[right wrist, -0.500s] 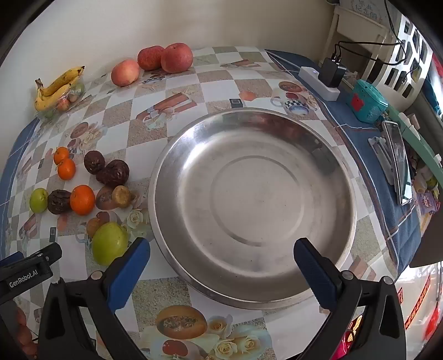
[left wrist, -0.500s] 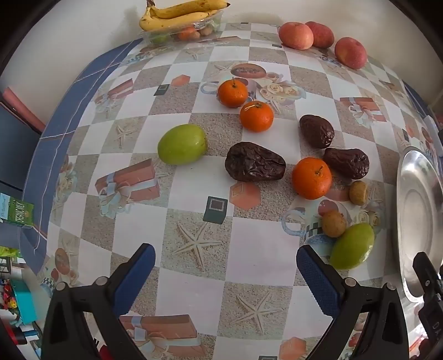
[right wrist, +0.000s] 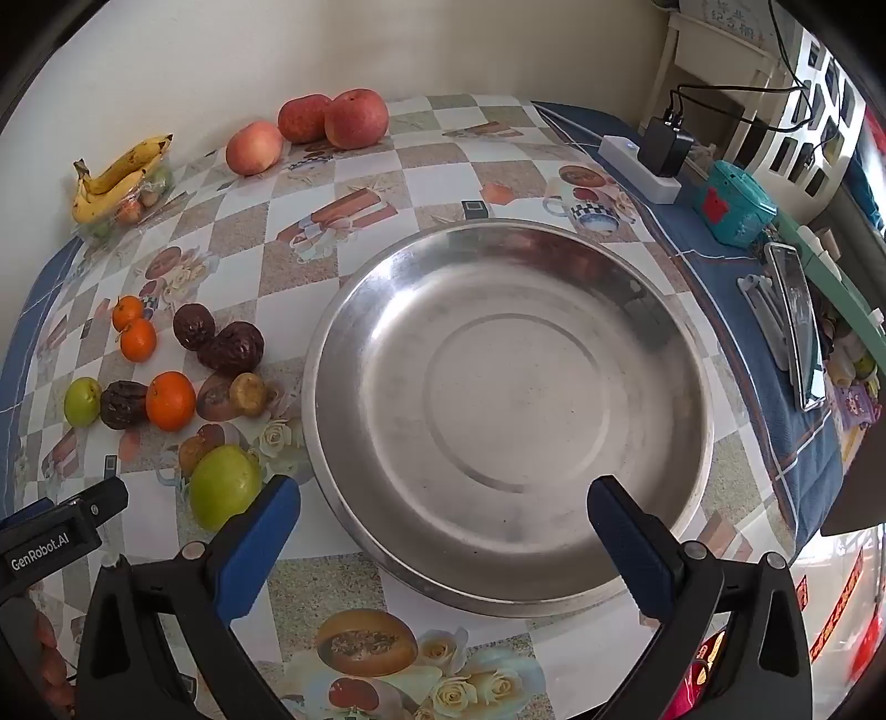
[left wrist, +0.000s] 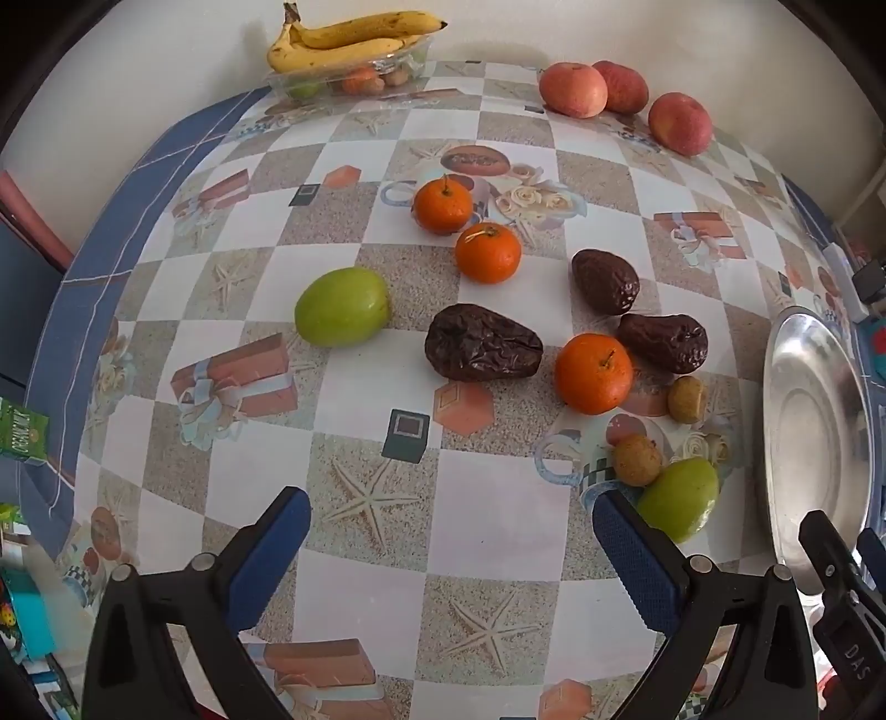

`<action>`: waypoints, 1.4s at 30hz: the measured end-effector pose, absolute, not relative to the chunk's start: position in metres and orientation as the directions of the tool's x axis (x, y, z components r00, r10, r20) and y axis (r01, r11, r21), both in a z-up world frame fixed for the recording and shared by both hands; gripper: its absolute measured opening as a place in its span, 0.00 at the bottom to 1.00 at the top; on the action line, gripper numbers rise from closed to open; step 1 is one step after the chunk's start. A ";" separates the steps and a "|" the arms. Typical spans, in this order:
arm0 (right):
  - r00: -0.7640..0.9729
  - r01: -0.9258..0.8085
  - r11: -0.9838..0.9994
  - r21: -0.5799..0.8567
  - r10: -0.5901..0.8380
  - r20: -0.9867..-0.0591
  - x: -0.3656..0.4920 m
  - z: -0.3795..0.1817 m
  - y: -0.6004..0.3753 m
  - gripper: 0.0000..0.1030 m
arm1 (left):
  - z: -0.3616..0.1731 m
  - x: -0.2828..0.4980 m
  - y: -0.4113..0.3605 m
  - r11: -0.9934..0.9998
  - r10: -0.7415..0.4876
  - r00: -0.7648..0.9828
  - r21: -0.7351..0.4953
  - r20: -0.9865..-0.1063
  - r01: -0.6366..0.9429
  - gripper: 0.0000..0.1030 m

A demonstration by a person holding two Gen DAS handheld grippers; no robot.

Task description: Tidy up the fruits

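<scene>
Left tongs (left wrist: 451, 548): jaws spread wide, holding nothing, poised over bare tablecloth (left wrist: 487, 515). The nearest fruit, a green one (left wrist: 678, 498), lies just beside the right-hand finger tip. A small brown fruit (left wrist: 637, 459) touches that green one on its far side. Beyond, ahead of the tongs: an orange (left wrist: 593, 373), a wrinkled dark fruit (left wrist: 482, 343) just beside it, and a second green fruit (left wrist: 341, 306) off to the left. Two further oranges (left wrist: 488, 252) and two more dark fruits (left wrist: 605, 281) lie farther out. Three apples (left wrist: 573, 88) and bananas (left wrist: 349, 39) sit at the far edge.

Right tongs (right wrist: 443, 531): jaws likewise spread, empty, over the near rim of a steel dish (right wrist: 509, 531). All loose fruit lies left of the dish, none in it.
</scene>
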State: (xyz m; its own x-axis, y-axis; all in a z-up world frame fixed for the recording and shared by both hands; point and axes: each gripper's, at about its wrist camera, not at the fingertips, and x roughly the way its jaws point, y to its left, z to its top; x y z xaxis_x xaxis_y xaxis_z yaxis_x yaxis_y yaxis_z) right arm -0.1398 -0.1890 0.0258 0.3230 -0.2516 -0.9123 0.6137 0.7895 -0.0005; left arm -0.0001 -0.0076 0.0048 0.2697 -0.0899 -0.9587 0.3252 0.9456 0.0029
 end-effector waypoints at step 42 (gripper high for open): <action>0.326 0.611 0.792 0.003 -0.249 -0.912 -0.137 0.022 -0.189 1.00 | 0.015 -0.008 -0.012 0.915 -0.120 0.382 0.047 -0.916 0.401 1.00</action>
State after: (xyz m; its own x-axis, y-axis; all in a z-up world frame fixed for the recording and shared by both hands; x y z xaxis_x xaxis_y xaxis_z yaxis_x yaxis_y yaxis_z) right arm -0.1373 -0.1886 0.0216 0.3262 -0.2486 -0.9120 0.6106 0.7919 0.0025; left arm -0.0081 -0.0121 0.0149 0.3823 -0.1201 -0.9162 0.4008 0.9149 0.0473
